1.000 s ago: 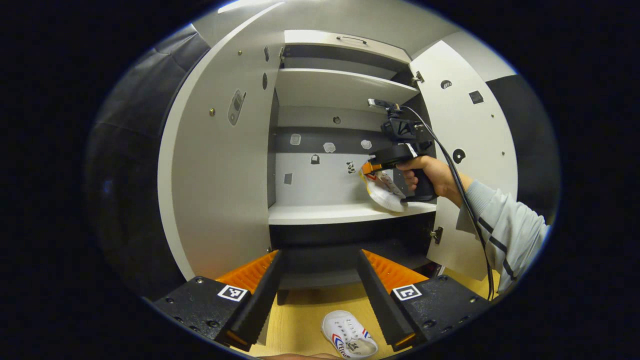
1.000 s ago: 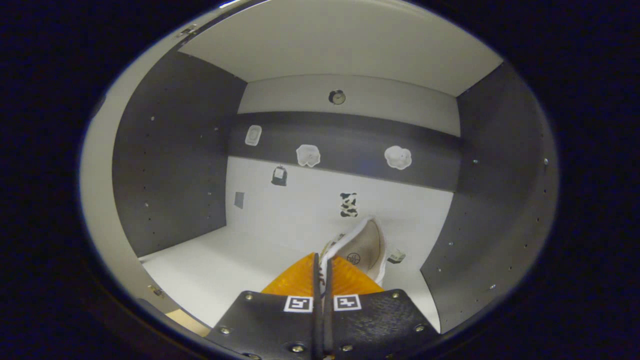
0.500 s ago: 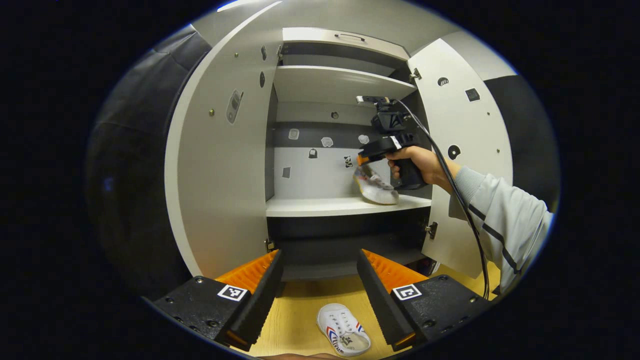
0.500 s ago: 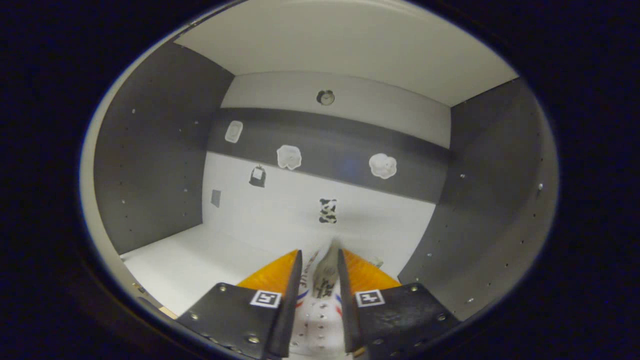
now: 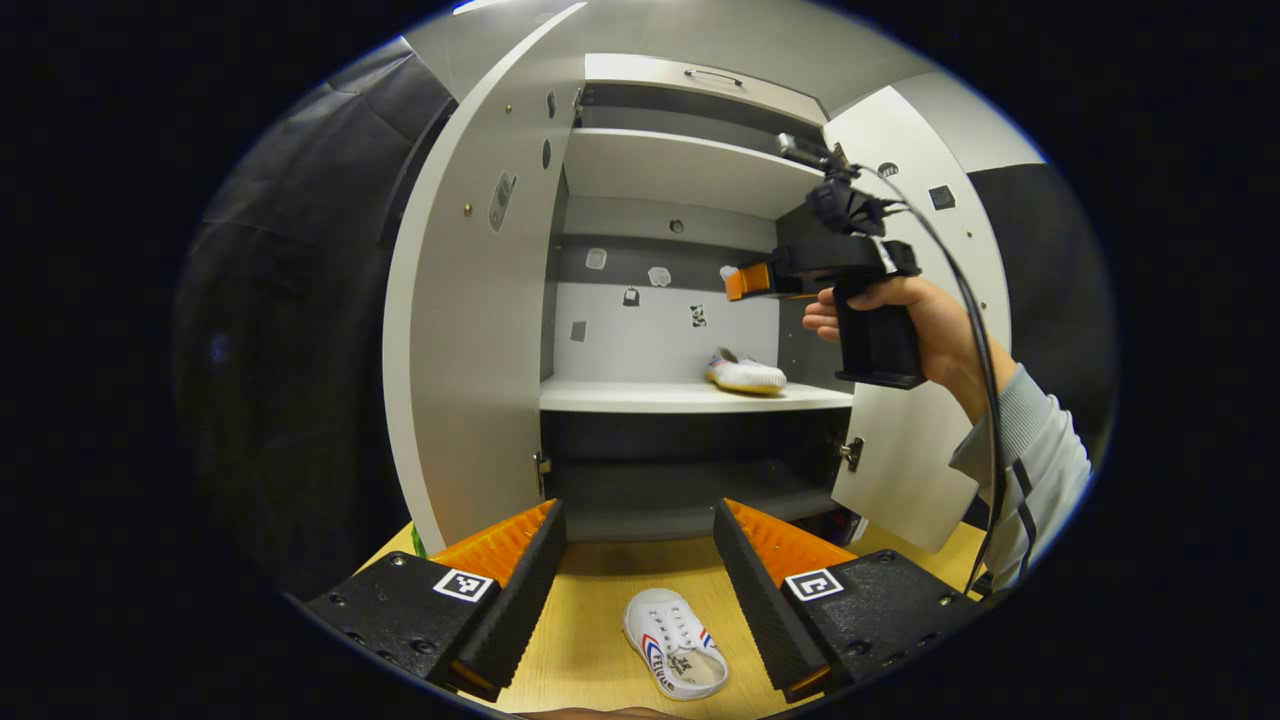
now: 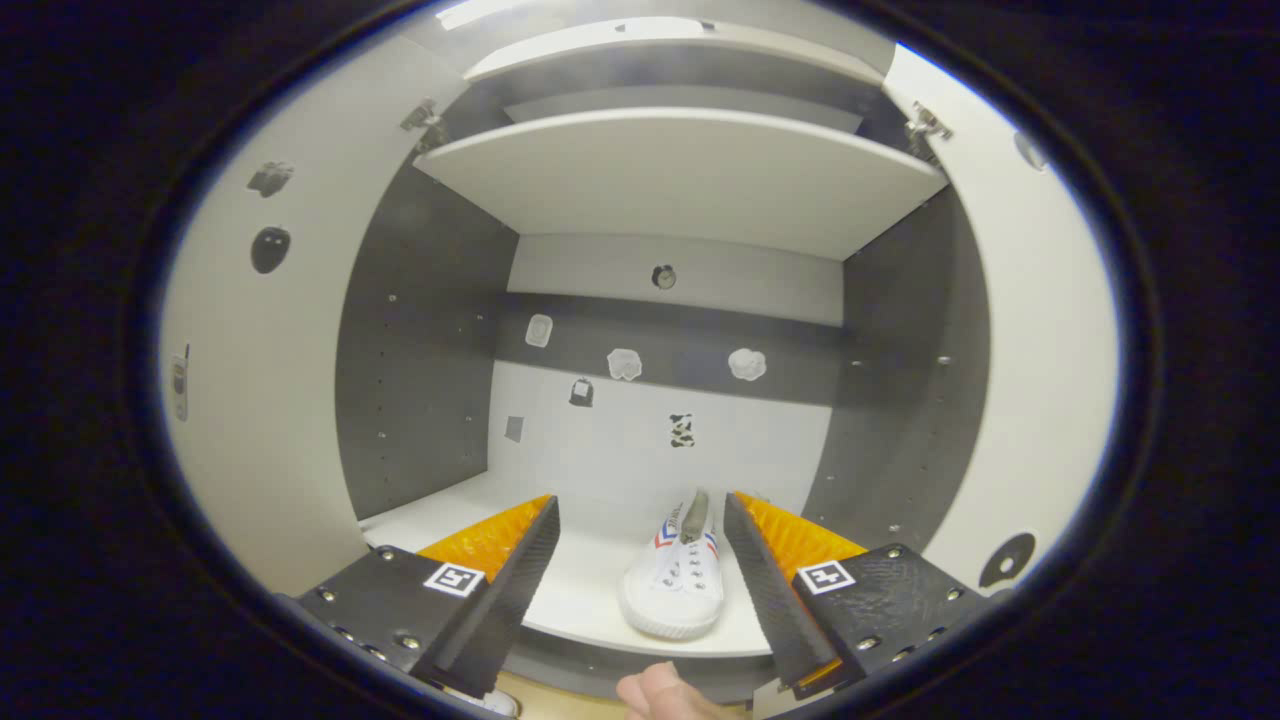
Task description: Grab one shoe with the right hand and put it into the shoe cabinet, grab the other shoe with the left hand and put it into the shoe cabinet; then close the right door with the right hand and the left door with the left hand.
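Shoes lie in two places: one white shoe (image 6: 672,585) rests on the middle shelf (image 6: 590,600) of the shoe cabinet (image 5: 690,170), toward its right side, with its toe pointing out toward the front edge; in the left gripper view the same shoe (image 5: 745,373) sits near the cabinet's right wall. The second shoe (image 5: 675,655) lies on the wooden floor (image 5: 590,640) in front of the cabinet, between the fingers of the left gripper (image 5: 638,590), whose jaws are spread wide and touch nothing. The right gripper (image 6: 640,575) hangs in front of the shelf with its jaws spread wide, clear of the shoe. A hand (image 5: 915,320) holds that gripper near the open right door (image 5: 915,400). The left door (image 5: 470,340) also stands open.
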Tool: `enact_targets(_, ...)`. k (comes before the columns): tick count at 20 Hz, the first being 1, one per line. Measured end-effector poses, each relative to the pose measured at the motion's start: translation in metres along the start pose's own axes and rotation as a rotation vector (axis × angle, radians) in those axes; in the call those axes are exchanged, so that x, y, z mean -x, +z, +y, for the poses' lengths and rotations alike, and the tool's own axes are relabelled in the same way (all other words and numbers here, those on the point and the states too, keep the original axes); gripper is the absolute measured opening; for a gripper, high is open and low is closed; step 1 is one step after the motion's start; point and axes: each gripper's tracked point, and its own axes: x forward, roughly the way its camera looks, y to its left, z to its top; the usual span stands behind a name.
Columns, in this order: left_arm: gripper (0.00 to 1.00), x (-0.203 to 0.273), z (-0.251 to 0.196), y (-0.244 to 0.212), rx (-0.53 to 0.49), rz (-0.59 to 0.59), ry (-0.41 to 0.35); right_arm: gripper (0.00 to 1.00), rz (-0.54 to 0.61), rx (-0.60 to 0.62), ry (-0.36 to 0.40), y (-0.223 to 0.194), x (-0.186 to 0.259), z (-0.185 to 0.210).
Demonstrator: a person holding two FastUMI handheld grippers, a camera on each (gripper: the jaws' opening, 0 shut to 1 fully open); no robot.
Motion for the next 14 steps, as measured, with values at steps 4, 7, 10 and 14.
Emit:
enact_targets(4,0.91,-0.001,0.003,-0.045,0.04,0.1,0.005,0.98,-0.065,0.017,-0.071,-0.009,0.081,-0.001)
enact_targets(7,0.93,-0.003,0.003,-0.089,0.069,0.207,0.001,0.98,-0.102,-0.047,-0.061,-0.021,0.141,0.009)
enact_targets(10,0.96,-0.007,-0.002,-0.129,0.058,0.318,-0.012,0.98,-0.129,-0.087,-0.083,-0.043,0.192,0.008)
enact_targets(14,0.96,-0.018,-0.007,-0.17,0.041,0.408,-0.014,0.98,-0.17,-0.093,-0.156,-0.05,0.239,0.002)
